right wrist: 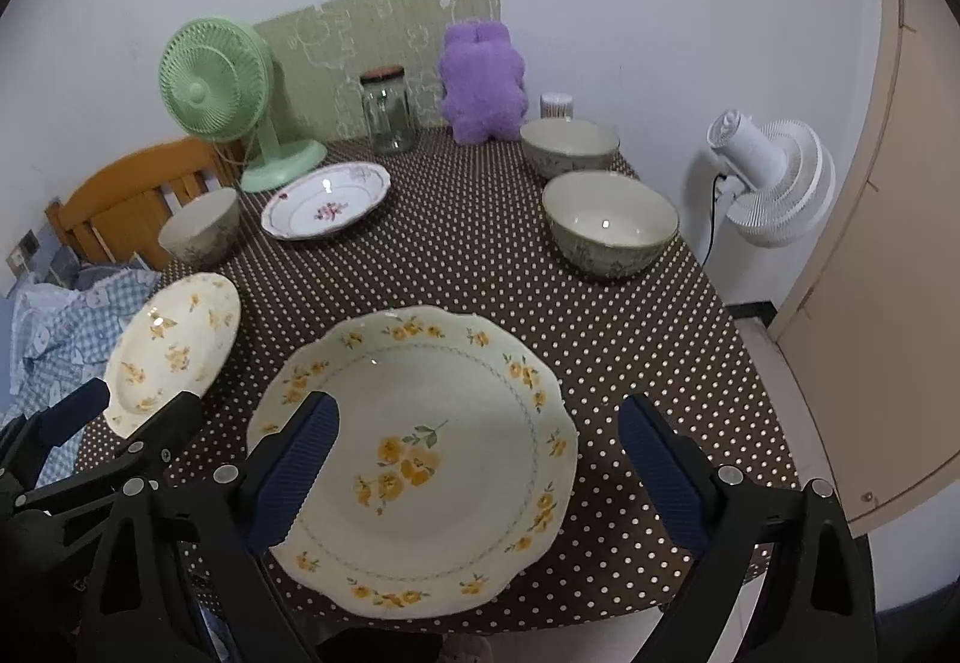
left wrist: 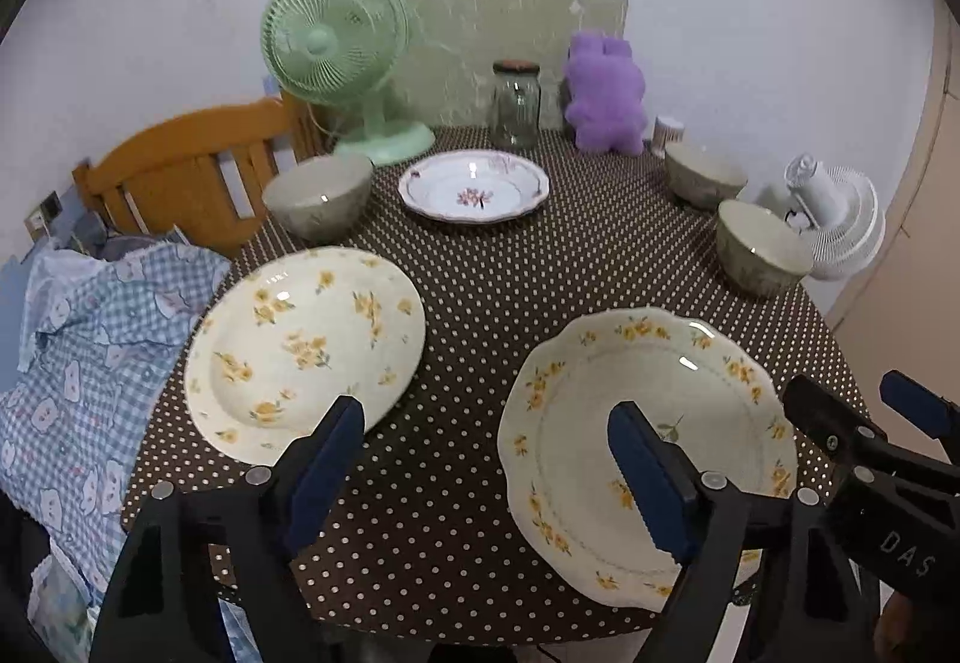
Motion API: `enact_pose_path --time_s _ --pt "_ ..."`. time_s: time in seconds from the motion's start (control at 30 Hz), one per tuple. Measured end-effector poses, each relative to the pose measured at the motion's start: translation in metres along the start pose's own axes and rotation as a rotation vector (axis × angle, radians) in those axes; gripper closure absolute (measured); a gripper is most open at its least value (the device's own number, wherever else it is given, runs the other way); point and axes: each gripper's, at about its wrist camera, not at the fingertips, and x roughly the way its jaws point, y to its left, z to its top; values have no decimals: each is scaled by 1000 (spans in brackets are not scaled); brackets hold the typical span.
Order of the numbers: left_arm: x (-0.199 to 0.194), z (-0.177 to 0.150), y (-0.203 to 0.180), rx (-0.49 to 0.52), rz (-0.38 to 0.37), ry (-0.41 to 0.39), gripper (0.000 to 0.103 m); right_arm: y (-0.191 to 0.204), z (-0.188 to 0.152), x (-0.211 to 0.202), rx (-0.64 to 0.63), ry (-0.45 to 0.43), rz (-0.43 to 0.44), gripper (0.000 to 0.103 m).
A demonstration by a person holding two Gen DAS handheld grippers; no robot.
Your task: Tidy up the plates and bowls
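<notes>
Tablecloth, scalloped plate under right gripper

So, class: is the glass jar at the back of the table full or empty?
Empty, as far as shows: the glass jar is see-through, with the wall behind visible through it and nothing visible inside. Its lid is on.

Two plates sit side by side at the counter's near edge; a third plate lies behind, bowls flanking it.
</notes>
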Motion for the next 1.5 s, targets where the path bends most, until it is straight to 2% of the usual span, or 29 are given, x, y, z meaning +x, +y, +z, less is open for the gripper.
enact_pose_path --time_s 0.27,0.37,0.47,0.77,0.83,0.93,1.07,1.13,1.27,1.5 --pt "40 0 -1 14 -21 85 23 2 -2 41 24 95 -29 12" --pt "59 0 -4 27 -43 119 24 1 -3 60 36 134 -37 19" --pt "77 6 -7 38 -62 142 30 -2 -2 76 58 165 -59 20" --pt "111 12 -14 69 -94 195 31 -16 5 111 134 219 -118 20" --pt "115 10 -16 70 -95 224 34 -19 3 117 135 243 -123 21" --pt "119 8 -20 49 -79 258 35 -26 -1 124 140 285 -109 33" --pt "118 4 -26 29 -49 254 38 -34 -4 131 131 295 -61 38" --pt "120 2 -33 24 -46 272 43 -39 -7 137 128 321 -34 46" --pt "123 2 -36 3 -9 282 45 -42 -7 141 117 342 14 46" --pt "124 7 -37 -62 13 287 45 -40 3 151 70 363 22 46"
